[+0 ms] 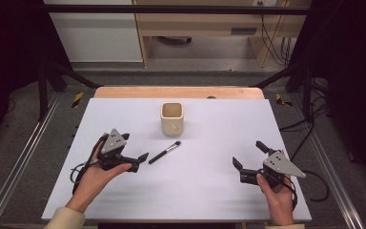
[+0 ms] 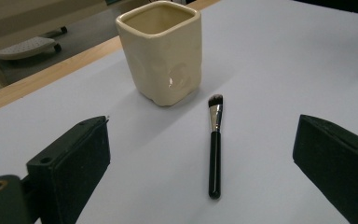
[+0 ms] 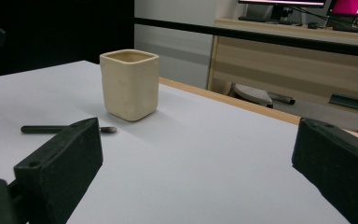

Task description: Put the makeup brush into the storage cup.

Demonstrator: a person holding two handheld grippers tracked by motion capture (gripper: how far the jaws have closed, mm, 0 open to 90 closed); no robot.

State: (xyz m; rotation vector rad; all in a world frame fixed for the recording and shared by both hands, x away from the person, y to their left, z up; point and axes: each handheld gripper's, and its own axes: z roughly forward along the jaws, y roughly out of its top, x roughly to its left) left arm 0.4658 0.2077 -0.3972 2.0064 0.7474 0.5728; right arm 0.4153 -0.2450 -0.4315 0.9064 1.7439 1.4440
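A: Status?
B: Nothing picked yet. Slim black-handled makeup brush (image 2: pixel 215 151) lies flat on the white desk (image 1: pixel 209 191), at 7 o'clock of the cream square ceramic cup (image 1: pixel 172 118).
A: Grippers?
B: Left gripper (image 1: pixel 136 150) jaws wide, lined up on the brush. Right gripper (image 1: pixel 249 153) wide, empty.

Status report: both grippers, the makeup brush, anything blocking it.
Left gripper open, lined up on brush. Right gripper open, empty. Brush flat beside cream cup. Path clear.

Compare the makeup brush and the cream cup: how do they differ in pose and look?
The makeup brush lies flat, while the cream cup stands upright. The brush is slim and black; the cup is squarish, glossy and open-topped. Both rest apart on the white table, untouched.
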